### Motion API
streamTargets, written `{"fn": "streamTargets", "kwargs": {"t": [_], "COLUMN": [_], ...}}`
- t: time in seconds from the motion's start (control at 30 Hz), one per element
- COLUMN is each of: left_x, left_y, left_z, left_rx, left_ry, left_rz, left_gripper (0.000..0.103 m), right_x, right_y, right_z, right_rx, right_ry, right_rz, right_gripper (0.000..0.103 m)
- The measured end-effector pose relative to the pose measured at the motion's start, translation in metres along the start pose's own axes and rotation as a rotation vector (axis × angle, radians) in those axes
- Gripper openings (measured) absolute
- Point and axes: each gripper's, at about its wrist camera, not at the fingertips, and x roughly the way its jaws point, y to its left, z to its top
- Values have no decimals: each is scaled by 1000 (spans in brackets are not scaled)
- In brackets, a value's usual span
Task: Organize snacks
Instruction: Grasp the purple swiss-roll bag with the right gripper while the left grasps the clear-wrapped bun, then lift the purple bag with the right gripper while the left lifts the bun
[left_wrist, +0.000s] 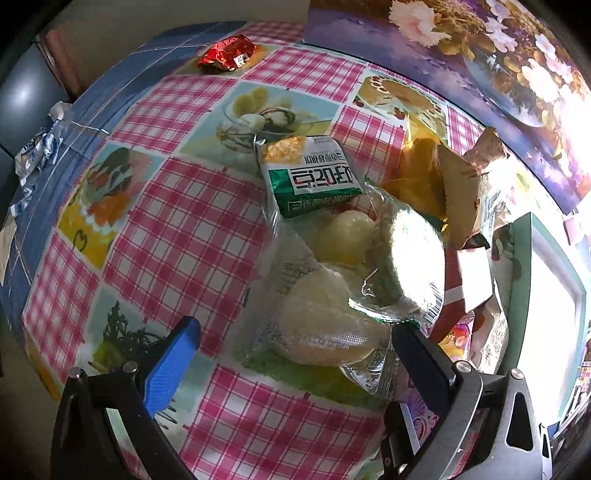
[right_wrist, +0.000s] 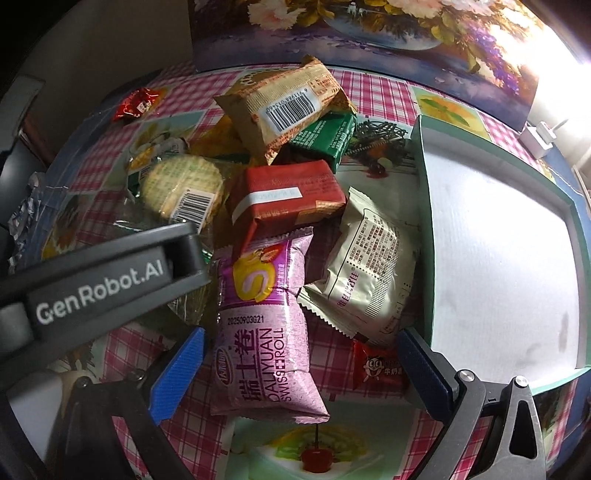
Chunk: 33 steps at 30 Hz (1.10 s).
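**Both grippers parked over the snack pile, nothing grabbed**

The left gripper (left_wrist: 295, 354) sits low over the checked tablecloth (left_wrist: 192, 236), jaws spread wide, with a clear pack of round cakes (left_wrist: 332, 288) lying between the fingers. No finger is pressing on it that I can see. That pack's long axis runs away from the camera, toward a green-and-white packet (left_wrist: 310, 173) resting on its far end.

The right gripper (right_wrist: 301, 369) is also spread wide, straddling the near end of a pink Swiss roll pack (right_wrist: 266, 332). The roll runs lengthwise between the fingers, its far end pointing into the pile, tucked under a red-brown packet (right_wrist: 288, 195). Just right of the roll there's a white packet (right_wrist: 369, 273) leaning against the box (right_wrist: 424, 229), which has a green rim and a white inside.

Only the right wrist view shows the left gripper's body (right_wrist: 99, 291) crossing in from the left of the roll, plus a tan barcode packet (right_wrist: 284, 107) on top of the heap. Only the left wrist view shows the crumpled blue-white wrapper (left_wrist: 37, 147) at the table's edge. A small red packet (left_wrist: 229, 53) sits alone, well beyond the pile.
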Motion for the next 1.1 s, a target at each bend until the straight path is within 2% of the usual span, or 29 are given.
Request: {"fn": "streamTargets", "kwargs": {"t": [0.07, 0.1, 0.23, 0.27, 0.33, 0.43, 0.7, 1.03, 1.1], "left_x": [-1, -2, -5, -6, -6, -7, -24, -62, -70], "left_y": [1, 1, 1, 3, 3, 7, 22, 37, 37], "left_z": [0, 0, 0, 0, 0, 1, -2, -8, -9], "left_rx": [-2, 1, 3, -2, -6, -10, -40, -63, -66], "left_ry": [-1, -2, -13, -12, -12, -11, -38, -129, -145], "left_rz": [-21, -27, -21, -25, -25, -19, -19, -18, -21], "left_gripper": [92, 82, 73, 72, 70, 68, 63, 63, 63], "right_x": [-1, -2, -6, -7, -7, -10, -24, -51, -54], "right_y": [0, 0, -2, -4, -4, 1, 2, 1, 0], "right_z": [0, 0, 1, 1, 2, 2, 4, 5, 5], "right_rx": [4, 7, 15, 16, 17, -3, -6, 11, 11], "right_ry": [3, 0, -5, 0, 8, 4, -33, -91, -93], "right_rz": [6, 10, 28, 39, 65, 87, 127, 192, 196], "right_gripper": [101, 97, 79, 77, 62, 49, 40, 37, 31]}}
